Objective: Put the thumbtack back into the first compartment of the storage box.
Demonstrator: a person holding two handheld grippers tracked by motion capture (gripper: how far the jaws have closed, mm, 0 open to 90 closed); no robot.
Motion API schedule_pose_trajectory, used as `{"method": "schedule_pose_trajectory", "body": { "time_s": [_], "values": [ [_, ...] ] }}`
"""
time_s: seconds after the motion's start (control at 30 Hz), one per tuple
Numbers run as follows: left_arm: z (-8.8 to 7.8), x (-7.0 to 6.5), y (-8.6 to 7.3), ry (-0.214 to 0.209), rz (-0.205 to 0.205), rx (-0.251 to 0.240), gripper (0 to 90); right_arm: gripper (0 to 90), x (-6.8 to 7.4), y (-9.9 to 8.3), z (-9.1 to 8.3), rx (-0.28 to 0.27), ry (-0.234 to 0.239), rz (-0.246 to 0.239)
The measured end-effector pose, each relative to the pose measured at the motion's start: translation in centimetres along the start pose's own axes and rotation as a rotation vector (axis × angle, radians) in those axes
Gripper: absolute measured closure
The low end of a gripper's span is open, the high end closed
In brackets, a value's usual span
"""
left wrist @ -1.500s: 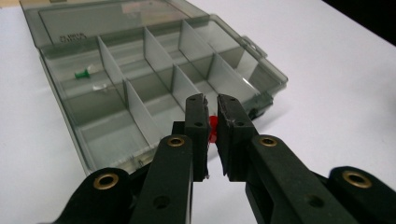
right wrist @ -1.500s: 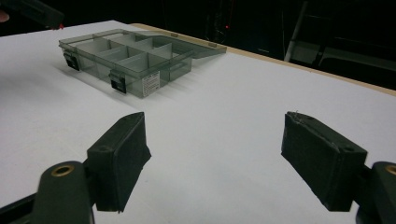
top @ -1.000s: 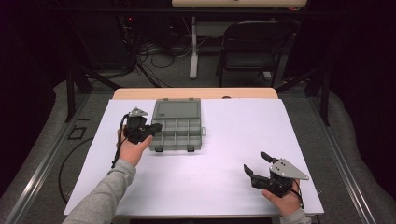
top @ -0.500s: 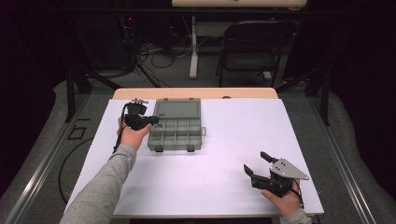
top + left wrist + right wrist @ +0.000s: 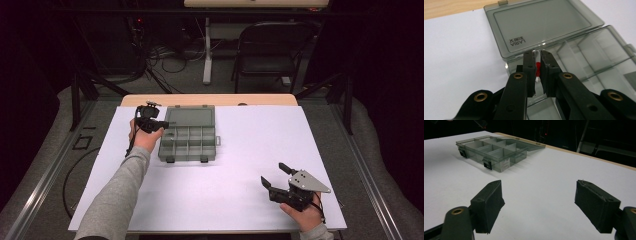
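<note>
So the room was dark all round, with one folding chair (image 5: 265, 50) at the back, one pale desk leg, and a tangle of cables (image 5: 155, 60) on the grey floor. Up front stood one wooden table (image 5: 210, 99) with one big white sheet (image 5: 240, 165) covering nearly all of it.

On the sheet sat one smoky clear organizer box (image 5: 189, 145), with its one lid (image 5: 541, 23) flopped open flat toward the far edge. Two black latches (image 5: 487, 164) hung on the near wall, and there was one small label on the side. I counted roughly eight compartments, but the dividers blurred together, so don't hold me to that.

Two grippers in play. The left gripper (image 5: 161, 124) was at the box's far-left corner, right over the hinge end, and its jaws were pinched nearly together on one tiny red and white piece (image 5: 538, 68). That piece sat squeezed between the pads (image 5: 529, 65) just above the corner compartment; couldn't tell what it actually was, too small.

The right gripper (image 5: 275, 175) was parked near the table's right front corner, well apart from the box, with its jaws spread wide and nothing but bare white sheet between them.
</note>
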State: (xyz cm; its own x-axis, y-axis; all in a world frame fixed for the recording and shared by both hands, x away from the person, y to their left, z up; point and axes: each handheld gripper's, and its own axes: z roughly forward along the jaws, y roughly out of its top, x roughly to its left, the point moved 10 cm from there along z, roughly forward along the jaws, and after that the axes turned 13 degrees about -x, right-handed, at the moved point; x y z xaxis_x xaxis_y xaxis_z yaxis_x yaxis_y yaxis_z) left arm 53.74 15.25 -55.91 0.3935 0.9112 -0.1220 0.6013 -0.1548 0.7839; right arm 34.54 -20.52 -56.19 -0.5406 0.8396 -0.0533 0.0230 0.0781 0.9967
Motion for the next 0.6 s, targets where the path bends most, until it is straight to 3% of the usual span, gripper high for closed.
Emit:
{"method": "schedule_pose_trajectory", "body": {
  "time_s": [0.17,0.6],
  "values": [
    [1.1,0.4,-0.5,0.02,-0.027,0.022,83.1,21.8,-0.1,0.0,0.0,0.001,0.0,0.002],
    [2.3,-0.2,-1.8,0.011,-0.013,0.074,82.4,21.7,0.0,-0.1,0.0,0.004,0.003,0.002]
  ]
}}
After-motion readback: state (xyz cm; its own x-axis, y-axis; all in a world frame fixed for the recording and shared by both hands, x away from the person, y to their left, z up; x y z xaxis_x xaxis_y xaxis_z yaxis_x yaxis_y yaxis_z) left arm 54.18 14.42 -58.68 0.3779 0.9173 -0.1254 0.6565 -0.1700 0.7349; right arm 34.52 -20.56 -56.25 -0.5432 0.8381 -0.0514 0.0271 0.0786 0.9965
